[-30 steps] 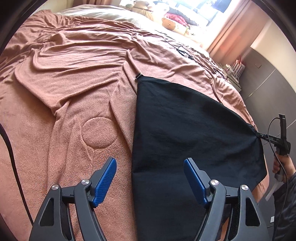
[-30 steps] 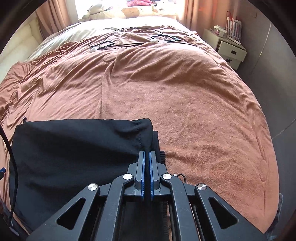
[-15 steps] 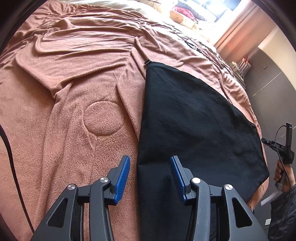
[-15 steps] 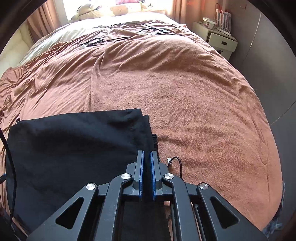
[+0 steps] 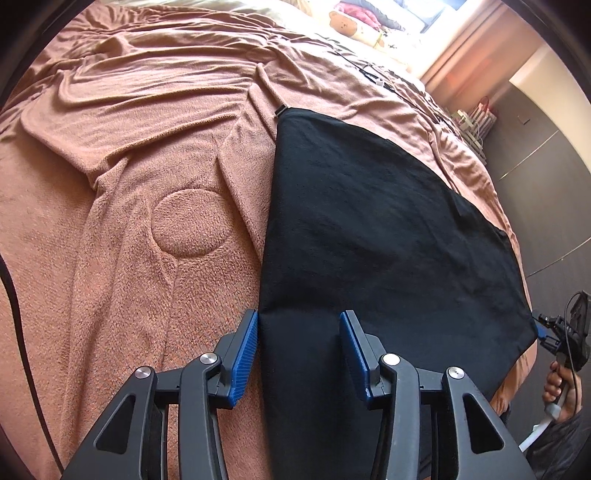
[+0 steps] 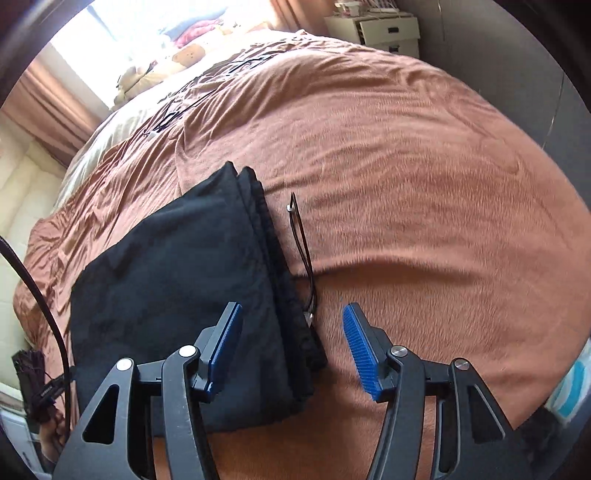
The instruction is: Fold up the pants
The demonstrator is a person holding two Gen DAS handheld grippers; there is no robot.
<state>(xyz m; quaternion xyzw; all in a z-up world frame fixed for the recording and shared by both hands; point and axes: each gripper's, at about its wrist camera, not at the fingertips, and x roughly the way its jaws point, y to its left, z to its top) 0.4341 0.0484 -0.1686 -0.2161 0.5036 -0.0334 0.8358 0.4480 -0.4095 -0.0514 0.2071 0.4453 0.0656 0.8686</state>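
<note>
Left gripper [image 5: 298,341]: jaws part open over the near left edge of the pants; the cloth lies below and between the blue pads [image 5: 244,345], which do not press on it.
Right gripper [image 6: 291,345]: jaws opening, nothing clamped; the gathered waistband edge of the pants sits under the gap, nearer the left pad [image 6: 225,341].
Pants [image 5: 369,236]: black, folded into a flat panel on the bed, near the front edge, a little right of the middle in the left view.
Drawstring [image 6: 301,240]: thin dark cord with a metal tip, trailing just right of the waistband on the blanket.
Blanket [image 6: 406,166]: brown, fuzzy, wrinkled toward the far left, covering the bed.
Cables [image 6: 192,103]: dark loops far back on the blanket.
Pillows [image 5: 354,26]: at the far end by the bright window.
Nightstand [image 6: 376,29]: white, far right.
</note>
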